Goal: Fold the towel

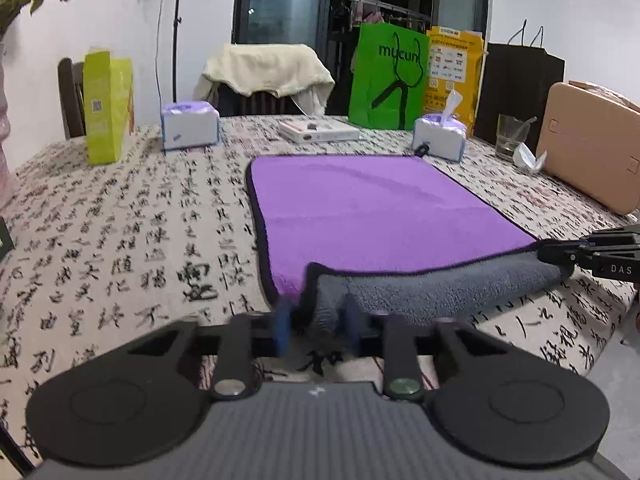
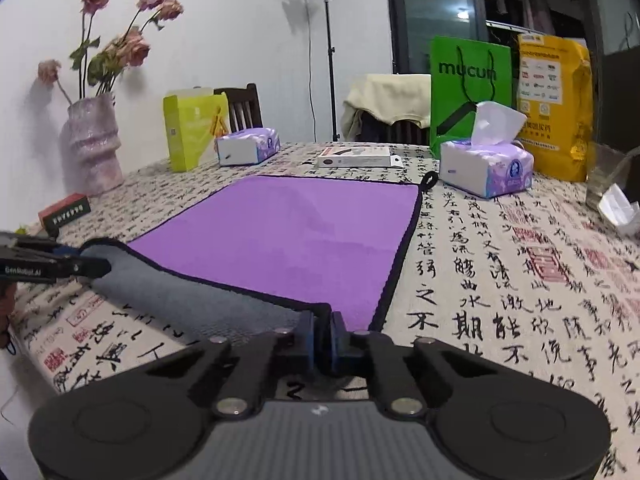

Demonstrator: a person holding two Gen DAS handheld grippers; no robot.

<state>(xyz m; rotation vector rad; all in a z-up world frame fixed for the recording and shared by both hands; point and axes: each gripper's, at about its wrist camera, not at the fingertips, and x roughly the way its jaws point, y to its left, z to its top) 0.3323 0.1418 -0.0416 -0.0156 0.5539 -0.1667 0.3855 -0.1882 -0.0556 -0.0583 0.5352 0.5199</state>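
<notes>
Tongs, left (image 1: 316, 322) and right (image 2: 322, 334), each pinch a near towel (image 1: 360, 208) corner, lifting that edge to fold it away.

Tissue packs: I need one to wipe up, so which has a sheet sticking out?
The tissue pack beside the green bag; the other pack, near the yellow-green box, shows none.

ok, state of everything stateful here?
towel: flat, near edge lifted, grey underside showing
left gripper: shut on towel corner
right gripper: shut on towel corner
right tissue pack: open, tissue sticking out
left tissue pack: no tissue out
glass: upright
</notes>
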